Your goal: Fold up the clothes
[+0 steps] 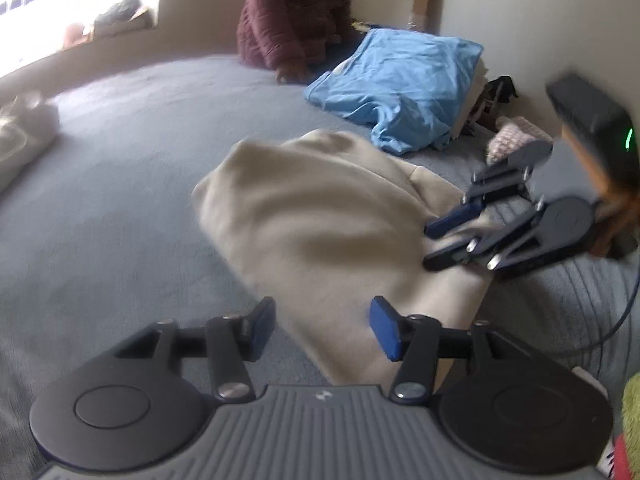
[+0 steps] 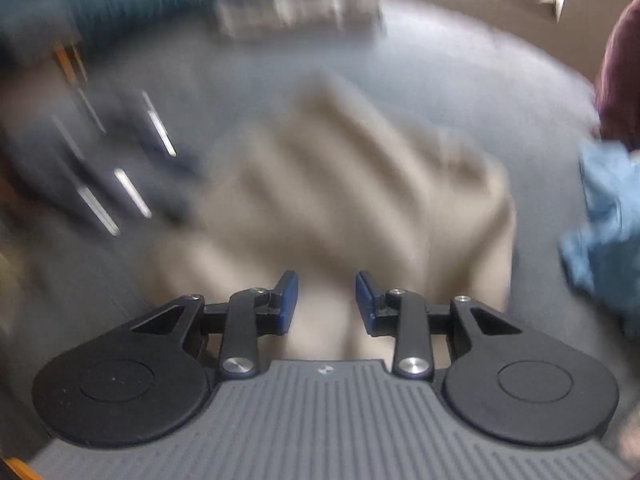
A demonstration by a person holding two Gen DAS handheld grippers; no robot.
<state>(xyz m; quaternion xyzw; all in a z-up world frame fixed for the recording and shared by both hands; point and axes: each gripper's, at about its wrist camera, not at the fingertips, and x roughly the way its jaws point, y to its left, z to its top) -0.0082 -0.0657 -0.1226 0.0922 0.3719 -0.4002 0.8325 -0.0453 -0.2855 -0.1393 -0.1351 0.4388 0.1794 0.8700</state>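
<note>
A beige garment (image 1: 320, 208) lies in a folded heap on the grey soft surface (image 1: 120, 200). My left gripper (image 1: 322, 326) is open just above the heap's near edge, and its pads touch nothing. My right gripper (image 1: 440, 240) reaches in from the right with its fingers at the garment's right edge; a strip of beige shows between them. The right wrist view is heavily blurred. There the right gripper (image 2: 326, 300) stands open over the beige garment (image 2: 340, 184), pads not pressing on it. The left gripper (image 2: 120, 168) is a dark smear at the left.
A crumpled blue garment (image 1: 400, 80) lies behind the beige one, also seen as the blue garment (image 2: 608, 232) at the right edge. A person in a maroon quilted jacket (image 1: 296, 12) kneels at the back. A white cloth (image 1: 24, 136) sits far left and a pink knitted item (image 1: 516, 136) at the right.
</note>
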